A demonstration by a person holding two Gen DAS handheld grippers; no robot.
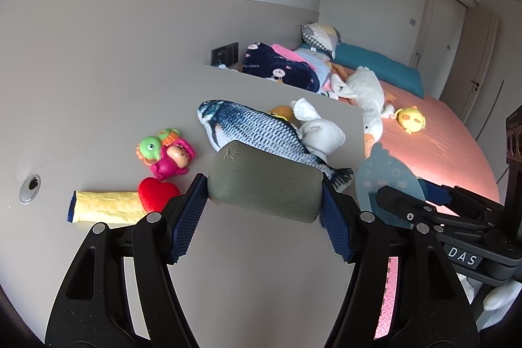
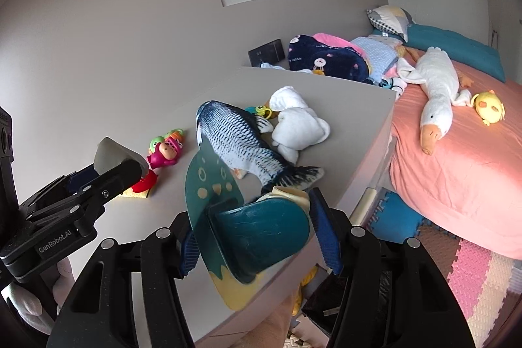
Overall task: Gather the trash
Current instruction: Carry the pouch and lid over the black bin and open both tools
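My left gripper (image 1: 264,194) is shut on a grey-green rounded brush block (image 1: 264,185), held above the grey desk (image 1: 98,106). In the right wrist view that left gripper (image 2: 109,173) enters from the left with the block (image 2: 111,154) in it. My right gripper (image 2: 257,230) is shut on a teal dustpan (image 2: 261,234) with an owl face on its blade, over the desk's front right corner. The left wrist view shows the dustpan (image 1: 388,175) at right. No loose trash is plain to see.
On the desk lie a fish plush (image 1: 254,129), a white plush (image 1: 321,132), a pink and green toy (image 1: 173,160), a red heart (image 1: 156,193) and a yellow cloth roll (image 1: 104,206). To the right is a pink bed (image 2: 456,172) with a goose plush (image 2: 434,87); foam mat (image 2: 473,276) below.
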